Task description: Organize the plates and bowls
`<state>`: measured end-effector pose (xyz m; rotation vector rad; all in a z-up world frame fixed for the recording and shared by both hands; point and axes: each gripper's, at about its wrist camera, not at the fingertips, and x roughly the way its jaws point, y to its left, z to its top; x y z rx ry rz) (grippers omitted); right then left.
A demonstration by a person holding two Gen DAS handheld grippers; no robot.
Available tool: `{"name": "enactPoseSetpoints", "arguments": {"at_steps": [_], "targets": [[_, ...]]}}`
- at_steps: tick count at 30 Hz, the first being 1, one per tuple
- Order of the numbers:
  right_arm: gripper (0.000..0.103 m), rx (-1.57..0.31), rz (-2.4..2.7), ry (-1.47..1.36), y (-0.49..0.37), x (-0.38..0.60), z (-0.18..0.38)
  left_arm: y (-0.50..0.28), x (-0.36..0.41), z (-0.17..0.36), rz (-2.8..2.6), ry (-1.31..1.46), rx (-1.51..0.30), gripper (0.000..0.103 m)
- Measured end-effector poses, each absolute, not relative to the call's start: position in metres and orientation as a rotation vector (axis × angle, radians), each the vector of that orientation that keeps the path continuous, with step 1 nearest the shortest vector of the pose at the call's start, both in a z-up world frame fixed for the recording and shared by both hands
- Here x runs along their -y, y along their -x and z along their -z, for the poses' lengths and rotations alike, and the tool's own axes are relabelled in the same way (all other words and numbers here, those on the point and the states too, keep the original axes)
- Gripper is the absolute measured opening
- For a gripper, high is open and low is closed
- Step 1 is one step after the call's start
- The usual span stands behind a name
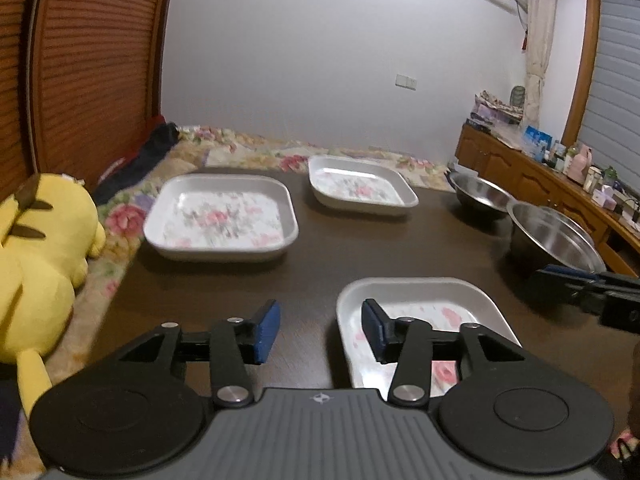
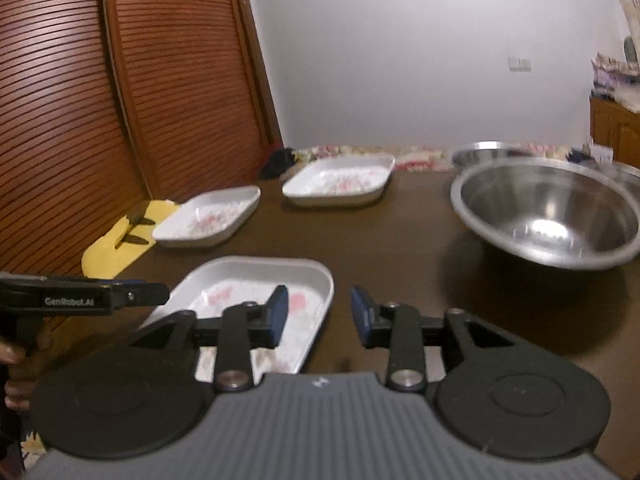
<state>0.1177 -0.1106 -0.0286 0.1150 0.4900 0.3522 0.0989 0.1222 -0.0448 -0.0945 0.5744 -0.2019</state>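
The right gripper [image 2: 319, 316] hangs with fingers apart above the table [image 2: 400, 248], between near plate [image 2: 256, 276] and steel bowl [image 2: 548, 216].

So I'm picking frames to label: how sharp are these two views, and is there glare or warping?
Left wrist view: plate patterns smeared, as on the near floral plate; the left tongs stay sharp; the wardrobe bows from fisheye. Right wrist view: softer overall; a bright glare spot sits in the near steel bowl; the right tongs are slightly blurred.

Near plate [image 1: 424, 300] partly hidden behind tongs; floral patterns motion-blurred; far bowl [image 2: 480, 150] half hidden.
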Motion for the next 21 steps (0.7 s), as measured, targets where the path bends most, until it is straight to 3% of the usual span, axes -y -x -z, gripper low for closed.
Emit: {"name": "enactPoseSetpoints", "arguments": {"at_steps": [2, 5, 21], "targets": [[0.043, -0.484, -0.369, -0.118, -0.122, 0.111, 0.021, -0.105, -0.127, 0.040, 0.192, 0.082, -0.563, 0.055], [0.052, -0.474, -0.404, -0.110, -0.133, 0.106, 0.009, -0.115, -0.136, 0.035, 0.176, 0.069, -0.553, 0.057], [0.052, -0.611, -0.573, -0.063, -0.214, 0.037, -0.005, -0.178, -0.196, 0.035, 0.119, 0.031, -0.574, 0.059]]}}
